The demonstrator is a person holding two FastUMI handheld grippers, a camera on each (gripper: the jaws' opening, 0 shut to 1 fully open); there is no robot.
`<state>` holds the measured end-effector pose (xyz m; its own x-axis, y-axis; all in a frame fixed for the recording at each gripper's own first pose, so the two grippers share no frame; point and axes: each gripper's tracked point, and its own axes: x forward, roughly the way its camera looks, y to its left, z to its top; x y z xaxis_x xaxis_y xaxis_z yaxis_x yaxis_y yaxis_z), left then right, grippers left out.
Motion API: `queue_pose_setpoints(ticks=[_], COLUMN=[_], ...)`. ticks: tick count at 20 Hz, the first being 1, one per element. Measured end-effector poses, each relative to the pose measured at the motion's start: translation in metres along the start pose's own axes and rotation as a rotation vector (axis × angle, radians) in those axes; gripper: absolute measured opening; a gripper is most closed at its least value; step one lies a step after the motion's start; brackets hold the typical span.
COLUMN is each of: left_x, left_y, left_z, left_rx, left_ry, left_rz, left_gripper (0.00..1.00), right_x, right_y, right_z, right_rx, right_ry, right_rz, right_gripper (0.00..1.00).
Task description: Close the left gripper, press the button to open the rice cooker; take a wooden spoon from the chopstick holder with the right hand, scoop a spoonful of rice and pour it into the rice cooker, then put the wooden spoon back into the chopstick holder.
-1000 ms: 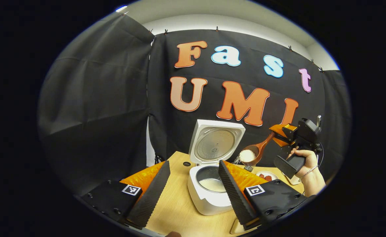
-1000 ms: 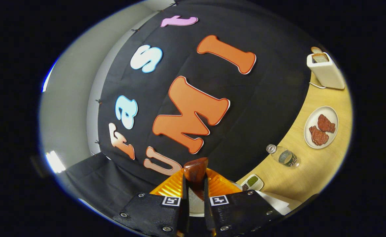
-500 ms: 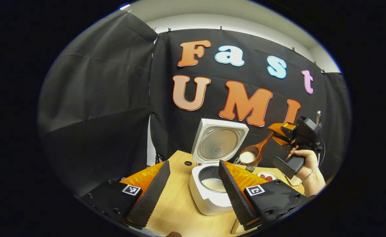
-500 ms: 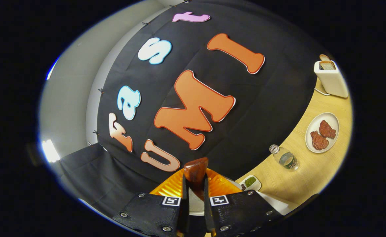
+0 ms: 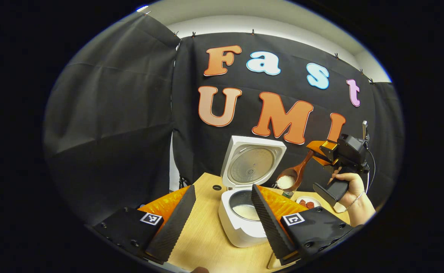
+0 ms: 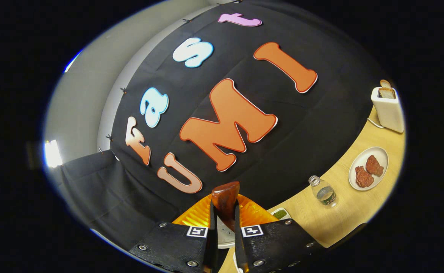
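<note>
Since a second ago the right gripper (image 5: 316, 151), clamped on the rice-loaded wooden spoon (image 5: 293, 176), lifted slightly beside the open rice cooker (image 5: 244, 212); left gripper (image 5: 222, 218) spread, empty; right gripper view adds toaster (image 6: 388, 108).

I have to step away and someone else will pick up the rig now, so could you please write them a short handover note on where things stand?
Left gripper: open, holding nothing, hovering in front of the rice cooker.
Right gripper: shut on the wooden spoon, held up to the right of the cooker, its bowl loaded with rice.
Done: cooker lid is up; spoon taken and filled; some rice already lies in the pot.
Left: tip the spoonful into the pot, then return the spoon to the chopstick holder.
</note>
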<state>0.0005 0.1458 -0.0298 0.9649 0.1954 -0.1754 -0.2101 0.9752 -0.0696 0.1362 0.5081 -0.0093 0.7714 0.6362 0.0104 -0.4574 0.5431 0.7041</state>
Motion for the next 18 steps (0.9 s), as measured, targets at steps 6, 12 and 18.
queue_pose_setpoints(ticks=[6, 12, 18], left_x=[0.001, 0.001, 0.000], left_y=[0.001, 0.003, 0.006], left_z=[-0.001, -0.003, -0.005], left_rx=[0.003, -0.001, -0.007], left_ry=[0.002, 0.003, 0.006], left_rz=[0.002, 0.002, 0.009], left_gripper=[0.99, 1.00, 1.00], right_x=[0.000, -0.003, -0.005], right_y=[0.018, 0.033, 0.045], right_z=[-0.004, -0.005, -0.006], right_rx=[-0.127, -0.217, -0.281], right_ry=[0.005, 0.006, 0.008], right_rz=[0.039, 0.069, 0.102], right_gripper=[0.18, 0.18, 0.18])
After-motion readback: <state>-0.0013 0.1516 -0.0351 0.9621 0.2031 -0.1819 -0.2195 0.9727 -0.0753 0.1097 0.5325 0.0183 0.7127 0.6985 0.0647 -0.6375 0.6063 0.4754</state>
